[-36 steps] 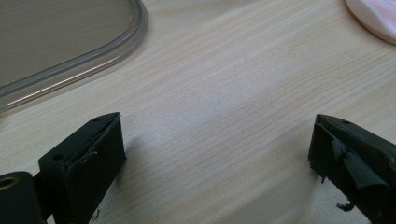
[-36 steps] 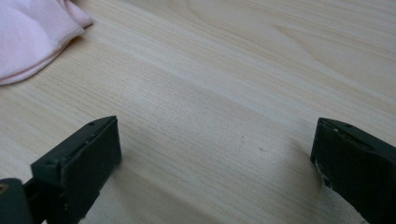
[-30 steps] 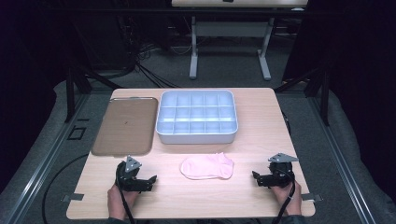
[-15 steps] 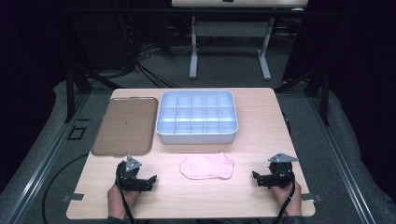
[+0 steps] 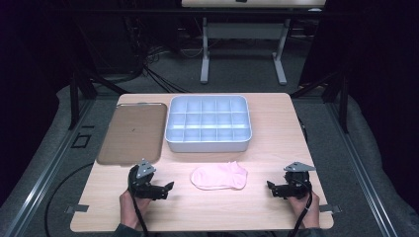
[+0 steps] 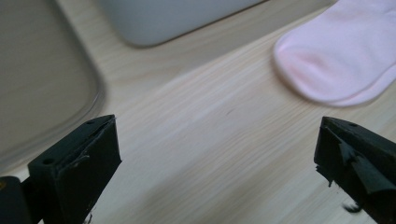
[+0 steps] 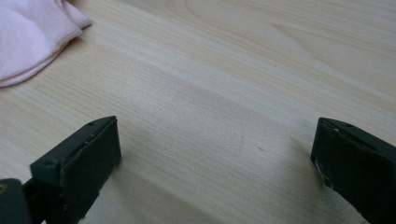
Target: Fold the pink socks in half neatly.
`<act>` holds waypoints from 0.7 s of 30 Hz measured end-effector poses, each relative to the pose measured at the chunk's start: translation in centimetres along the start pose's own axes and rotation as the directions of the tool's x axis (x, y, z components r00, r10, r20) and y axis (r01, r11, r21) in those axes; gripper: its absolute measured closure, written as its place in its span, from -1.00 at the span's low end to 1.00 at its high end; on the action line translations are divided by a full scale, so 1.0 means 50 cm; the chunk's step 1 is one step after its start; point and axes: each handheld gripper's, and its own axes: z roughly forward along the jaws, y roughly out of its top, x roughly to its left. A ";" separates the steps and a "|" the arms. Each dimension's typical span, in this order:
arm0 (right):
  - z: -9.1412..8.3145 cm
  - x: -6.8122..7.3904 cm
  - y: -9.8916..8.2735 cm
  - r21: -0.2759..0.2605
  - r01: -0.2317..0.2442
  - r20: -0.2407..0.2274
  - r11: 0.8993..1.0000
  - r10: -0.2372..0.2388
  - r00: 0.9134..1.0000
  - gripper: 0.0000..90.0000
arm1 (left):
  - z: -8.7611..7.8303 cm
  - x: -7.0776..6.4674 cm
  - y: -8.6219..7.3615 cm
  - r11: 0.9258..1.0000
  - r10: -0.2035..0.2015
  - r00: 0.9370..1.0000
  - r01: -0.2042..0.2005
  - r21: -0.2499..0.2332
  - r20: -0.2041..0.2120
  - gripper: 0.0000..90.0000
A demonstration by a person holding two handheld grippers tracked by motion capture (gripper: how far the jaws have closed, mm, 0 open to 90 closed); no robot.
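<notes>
Two grippers, left [image 5: 165, 189] and right [image 5: 271, 187], rest wide open and empty, flanking a pink sock [image 5: 219, 176] at lower centre.

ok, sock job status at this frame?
Nothing looks done: the pink ankle sock lies flat on the wooden table, in front of the grey compartment tray and the brown flat tray. Nothing is in hand; the left gripper and right gripper are open on either side of it, not touching. Grasping and whatever follows remain.
</notes>
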 end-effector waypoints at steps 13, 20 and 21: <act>-0.004 0.002 0.007 0.008 -0.022 -0.009 1.000 0.022 1.000 -1.00 | 0.061 -0.074 0.056 0.995 0.094 0.983 -0.096 0.009 0.156 -0.97; -0.024 0.040 0.049 -0.047 -0.017 -0.079 0.999 0.014 0.997 -0.95 | 0.076 -0.095 0.066 0.993 0.118 0.975 -0.117 -0.019 0.190 -0.69; -0.024 0.040 0.049 -0.047 -0.017 -0.079 0.999 0.014 0.997 -0.95 | 0.078 -0.097 0.067 0.993 0.122 0.973 -0.119 -0.025 0.194 -0.69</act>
